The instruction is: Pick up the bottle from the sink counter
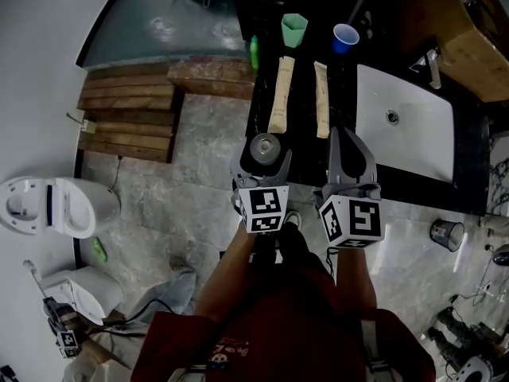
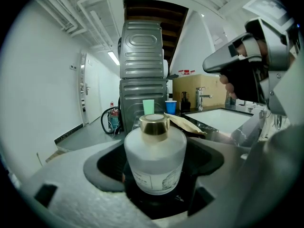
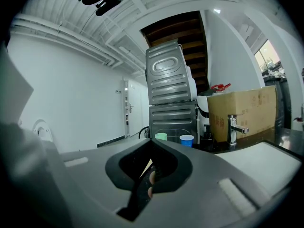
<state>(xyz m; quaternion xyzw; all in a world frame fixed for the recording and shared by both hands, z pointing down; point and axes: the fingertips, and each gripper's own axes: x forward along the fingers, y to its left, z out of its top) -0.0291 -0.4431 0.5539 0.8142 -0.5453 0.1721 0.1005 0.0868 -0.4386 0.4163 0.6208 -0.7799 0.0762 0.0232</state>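
Left gripper (image 1: 265, 154) spread wide around the frosted bottle (image 2: 155, 156) on the dark worktop (image 1: 302, 110), not squeezing, with the right gripper (image 1: 339, 139) at its 3 o'clock, clenched tight.

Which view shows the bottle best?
Left gripper view: the bottle stands close and side-on between the open jaws, gold cap and label visible. Head view shows only its top from above. Right gripper view does not show it.
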